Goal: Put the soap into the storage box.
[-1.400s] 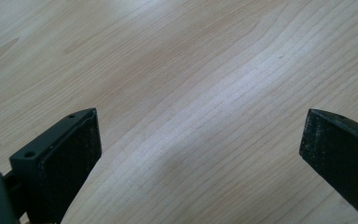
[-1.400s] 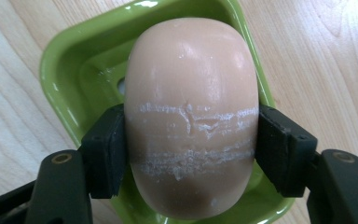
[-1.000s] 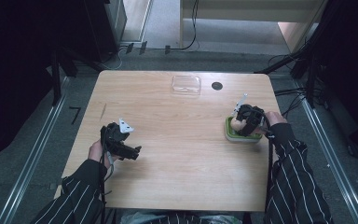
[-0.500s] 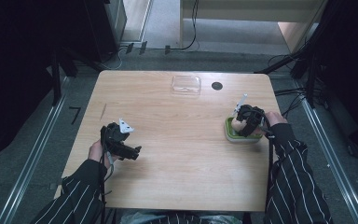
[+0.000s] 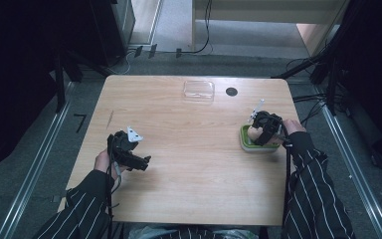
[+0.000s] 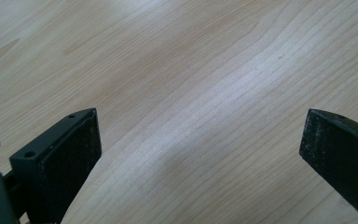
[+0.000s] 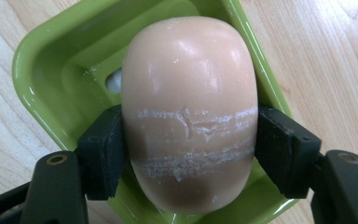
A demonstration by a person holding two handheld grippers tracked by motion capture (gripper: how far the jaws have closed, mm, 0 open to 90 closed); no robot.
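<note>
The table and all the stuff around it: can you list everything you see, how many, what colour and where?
Table: one, light wood, centre.
Soap bar: one, peach-pink, in the green dish, pinched between the right gripper's fingers.
Dish: one, green, right side of the table.
Clear lid or tray: one, see-through, far edge.
Round hole: one, black, beside the clear tray.
Cables: several, black, floor beyond the table.
Left gripper: black, open over bare wood.
Right gripper: black, shut on the soap.
Sleeves: two, dark with white stripes, bottom.

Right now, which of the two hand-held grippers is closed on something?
The right hand-held gripper: its jaws press both sides of the pale pink oval soap bar over the green plastic dish. The left hand-held gripper is open above bare wood.
</note>
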